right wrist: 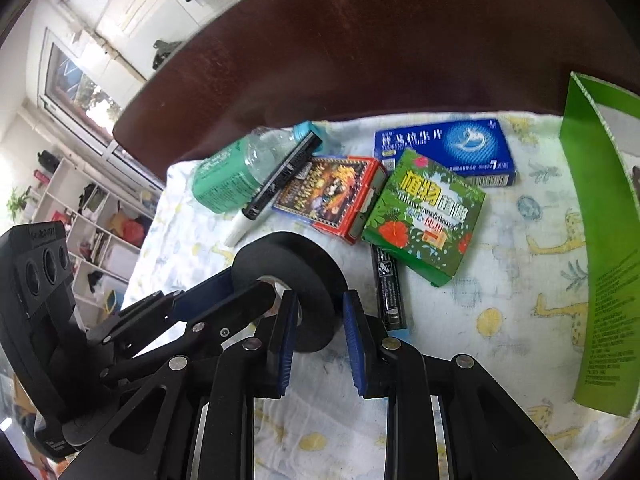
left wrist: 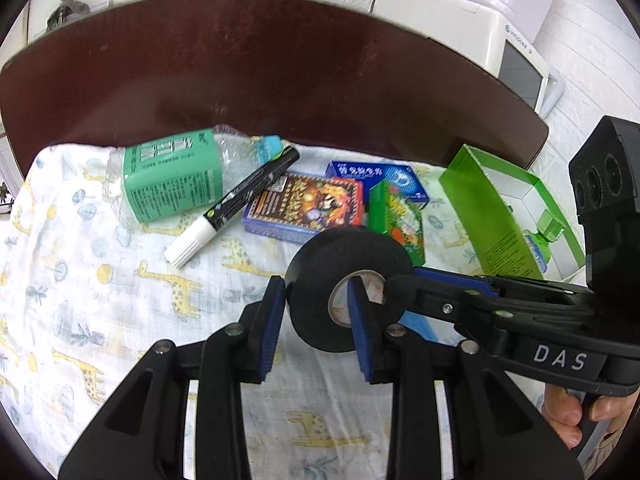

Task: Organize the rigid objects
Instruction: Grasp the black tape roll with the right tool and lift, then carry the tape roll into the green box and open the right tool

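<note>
A black tape roll (left wrist: 344, 284) stands on edge over the giraffe-print cloth (left wrist: 120, 300). My left gripper (left wrist: 316, 312) is shut on its left wall, one finger outside and one in the core. My right gripper (right wrist: 318, 320) is shut on the roll (right wrist: 288, 268) from the other side, one finger in the core; it shows in the left wrist view (left wrist: 384, 280). Behind lie a green-labelled bottle (left wrist: 176, 176), a black marker (left wrist: 240, 204), a red card box (left wrist: 308, 204), a blue box (left wrist: 384, 178) and a green leafy box (left wrist: 398, 216).
A tall green carton (left wrist: 504, 216) lies at the right on the cloth. A black stick (right wrist: 388, 288) lies under the green leafy box (right wrist: 424, 216). The dark brown table (left wrist: 280, 72) extends behind the cloth. A white appliance (left wrist: 480, 24) stands beyond its far edge.
</note>
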Available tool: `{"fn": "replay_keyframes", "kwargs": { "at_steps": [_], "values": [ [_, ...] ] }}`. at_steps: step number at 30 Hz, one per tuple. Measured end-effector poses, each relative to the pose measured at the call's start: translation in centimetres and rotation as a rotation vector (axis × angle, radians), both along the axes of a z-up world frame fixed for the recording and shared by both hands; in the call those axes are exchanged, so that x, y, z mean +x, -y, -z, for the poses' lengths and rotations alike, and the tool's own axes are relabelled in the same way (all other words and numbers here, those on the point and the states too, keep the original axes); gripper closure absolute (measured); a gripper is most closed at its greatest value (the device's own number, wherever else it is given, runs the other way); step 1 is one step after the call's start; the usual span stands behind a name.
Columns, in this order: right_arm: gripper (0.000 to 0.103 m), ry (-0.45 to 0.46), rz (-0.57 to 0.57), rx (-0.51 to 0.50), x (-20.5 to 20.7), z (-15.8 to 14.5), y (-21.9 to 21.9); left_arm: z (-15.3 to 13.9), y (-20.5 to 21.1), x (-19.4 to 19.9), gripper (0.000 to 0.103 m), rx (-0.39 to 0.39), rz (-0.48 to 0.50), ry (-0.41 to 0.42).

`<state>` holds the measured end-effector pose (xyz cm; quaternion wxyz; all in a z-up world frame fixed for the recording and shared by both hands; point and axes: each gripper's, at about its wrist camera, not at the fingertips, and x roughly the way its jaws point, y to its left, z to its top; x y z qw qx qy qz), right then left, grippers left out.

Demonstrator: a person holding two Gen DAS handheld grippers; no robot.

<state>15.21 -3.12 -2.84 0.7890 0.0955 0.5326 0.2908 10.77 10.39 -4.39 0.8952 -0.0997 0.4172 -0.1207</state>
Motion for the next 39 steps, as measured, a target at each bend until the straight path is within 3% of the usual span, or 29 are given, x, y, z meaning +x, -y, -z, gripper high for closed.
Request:
{"fn": "replay_keyframes", "kwargs": {
  "at_steps": [12, 23, 30, 32, 33, 34, 37, 39],
  "values": [
    [0.076, 0.129, 0.075, 0.054, -1.8, -4.0, 5.4, -4.2, 5.7, -0.7, 0.074, 0.061, 0.095, 0.103],
    [0.076, 0.194, 0.271, 0.098, -2.7, -5.7, 16.0, -6.5, 16.9, 0.5, 0.074, 0.1, 0.3, 0.154],
    [0.076, 0.224, 0.425, 0.08, -4.0, -5.9, 23.4, -6.4, 24.5, 1.5, 0.075, 0.09, 0.443, 0.138],
    [0.076, 0.22, 0.466, 0.077, -4.2, -5.6, 25.5, -6.3, 26.1, 1.7, 0.083, 0.072, 0.489, 0.131],
    [0.076, 0.217, 0.481, 0.077, -4.4, -5.5, 26.2, -6.2, 27.0, 1.8, 0.097, 0.044, 0.53, 0.118],
    [0.077, 0.216, 0.493, 0.083, -4.4, -5.4, 26.9, -6.2, 27.7, 1.8, 0.1, 0.038, 0.551, 0.11],
    [0.087, 0.212, 0.499, 0.116, -4.4, -5.0, 28.3, -5.5, 29.7, 2.0, 0.099, 0.137, 0.541, 0.146],
    [0.087, 0.226, 0.526, 0.063, -3.9, -4.6, 28.4, -4.5, 30.2, 2.6, 0.097, 0.161, 0.537, 0.097]
  ]
}}
